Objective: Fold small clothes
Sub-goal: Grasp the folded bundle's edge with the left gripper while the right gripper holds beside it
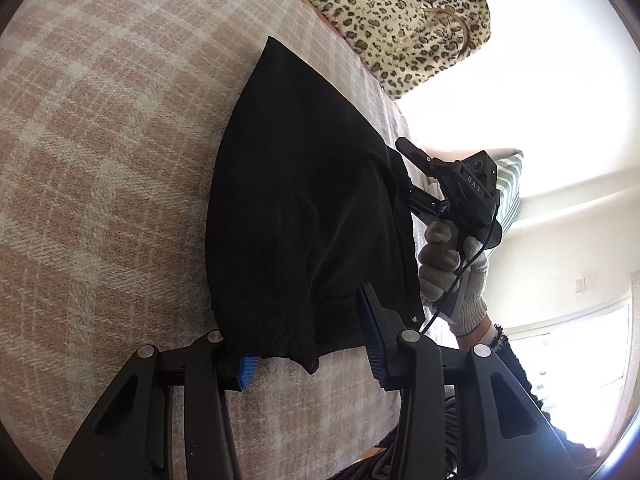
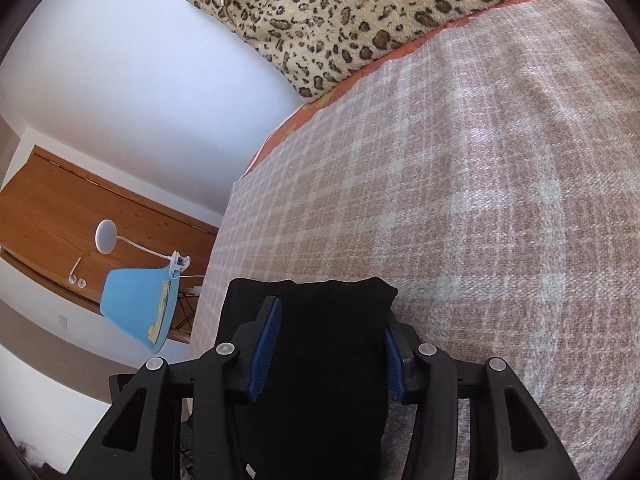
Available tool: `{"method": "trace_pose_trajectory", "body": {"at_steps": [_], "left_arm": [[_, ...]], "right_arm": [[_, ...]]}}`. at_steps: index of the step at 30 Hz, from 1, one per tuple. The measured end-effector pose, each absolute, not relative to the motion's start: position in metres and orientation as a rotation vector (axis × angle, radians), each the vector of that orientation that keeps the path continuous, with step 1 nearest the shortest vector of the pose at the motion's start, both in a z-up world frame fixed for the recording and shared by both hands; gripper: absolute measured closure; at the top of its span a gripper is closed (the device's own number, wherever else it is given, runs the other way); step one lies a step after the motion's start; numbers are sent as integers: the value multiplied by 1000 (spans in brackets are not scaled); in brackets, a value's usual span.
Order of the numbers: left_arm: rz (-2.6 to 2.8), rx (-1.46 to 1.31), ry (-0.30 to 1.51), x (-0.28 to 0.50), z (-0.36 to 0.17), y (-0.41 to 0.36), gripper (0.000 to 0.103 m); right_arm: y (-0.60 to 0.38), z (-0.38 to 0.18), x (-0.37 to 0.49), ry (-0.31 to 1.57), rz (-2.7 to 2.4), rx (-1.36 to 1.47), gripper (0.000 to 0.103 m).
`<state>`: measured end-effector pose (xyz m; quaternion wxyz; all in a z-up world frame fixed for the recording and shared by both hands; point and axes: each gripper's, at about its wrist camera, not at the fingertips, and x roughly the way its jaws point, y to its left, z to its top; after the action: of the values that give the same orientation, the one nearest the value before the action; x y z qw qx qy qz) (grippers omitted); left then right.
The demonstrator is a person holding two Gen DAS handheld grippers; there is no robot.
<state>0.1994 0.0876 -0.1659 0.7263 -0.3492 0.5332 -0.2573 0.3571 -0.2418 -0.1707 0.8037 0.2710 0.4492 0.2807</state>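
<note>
- Left wrist view: black garment (image 1: 304, 200) spread flat across the plaid blanket (image 1: 112, 168), reaching from the near edge of the bed toward the leopard-print pillow (image 1: 400, 16) at the far corner.
- Near hem of the garment draped between the fingers of the left gripper (image 1: 308, 356); one blue pad (image 1: 245, 372) half hidden under the cloth, the other standing against the hem; whether the pads actually pinch the fabric cannot be told.
- Along the garment's right side, right gripper (image 1: 416, 172) gripped by a gloved hand (image 1: 452, 272), its fingers reaching onto the cloth edge; a cable trailing below the hand.
- Right wrist view: black garment (image 2: 316, 360) bunched between the fingers of the right gripper (image 2: 328, 344), blue pads (image 2: 266, 348) close against both sides of the fold; firm clamping cannot be told.
- Plaid blanket (image 2: 480, 200) filling the right, leopard-print pillow (image 2: 340, 12) at the far edge.
- Beyond the bed's left edge, a light blue chair (image 2: 136, 312), a white lamp (image 2: 106, 236) and a wooden door (image 2: 60, 208).
</note>
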Motion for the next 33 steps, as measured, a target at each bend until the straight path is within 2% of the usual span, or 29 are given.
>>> {"method": "trace_pose_trajectory", "body": {"at_steps": [5,7,8,11,12,14,20,33], "left_arm": [[-573,-772,1184,196,-168,88,71],[-565,-770,1185,198,-169,87,75],[-561,-762,1186,200,-169,87,79],[-547,-715,1175,204,-167,84,95],[-543,-699,1168,204,-167,83,95],[-543,-686,1156,203,-167,83,95],[-544,-573,1101,199,-158,76,96],[-614,-444,983,199,-123,54,97]], "right_arm": [[-234,-173,358,987,663,594,55],[-241,-176,357,974,659,652,63],[-243,-179,358,976,639,666,70],[-239,-179,360,992,597,634,81],[-235,-177,360,996,591,611,90],[-226,-173,358,999,573,553,97],[-207,-150,346,941,525,397,100],[-186,-92,323,797,524,278,101]]}}
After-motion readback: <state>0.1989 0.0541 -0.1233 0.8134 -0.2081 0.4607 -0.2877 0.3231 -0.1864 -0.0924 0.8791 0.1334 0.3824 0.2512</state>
